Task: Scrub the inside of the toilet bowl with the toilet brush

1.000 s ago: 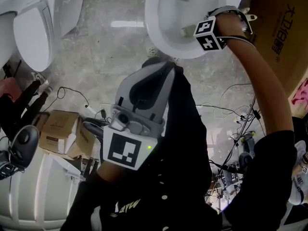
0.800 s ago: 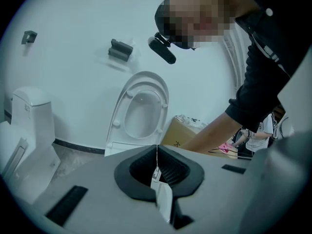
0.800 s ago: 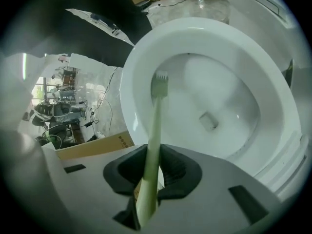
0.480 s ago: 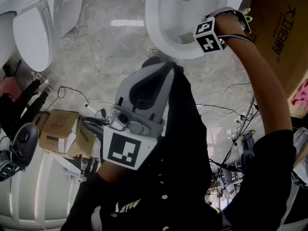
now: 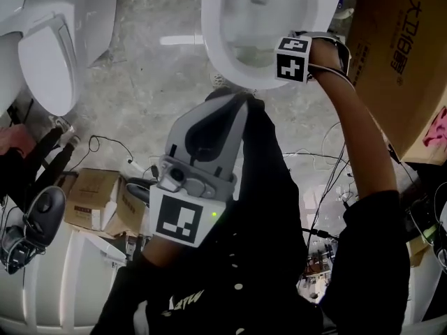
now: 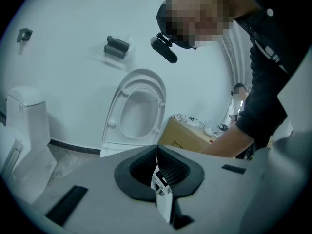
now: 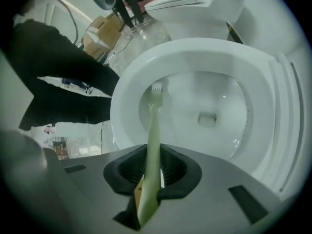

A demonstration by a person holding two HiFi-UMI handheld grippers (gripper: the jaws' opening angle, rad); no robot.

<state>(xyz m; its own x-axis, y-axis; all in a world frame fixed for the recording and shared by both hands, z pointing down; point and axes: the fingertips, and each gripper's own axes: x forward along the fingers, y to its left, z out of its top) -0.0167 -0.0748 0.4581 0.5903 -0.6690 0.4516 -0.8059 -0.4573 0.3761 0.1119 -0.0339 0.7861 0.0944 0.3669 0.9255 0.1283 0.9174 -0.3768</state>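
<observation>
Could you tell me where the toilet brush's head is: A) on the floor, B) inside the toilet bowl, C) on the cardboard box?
B: the right claw holds the toilet brush, whose head lies inside the toilet bowl, below its white rim.
</observation>
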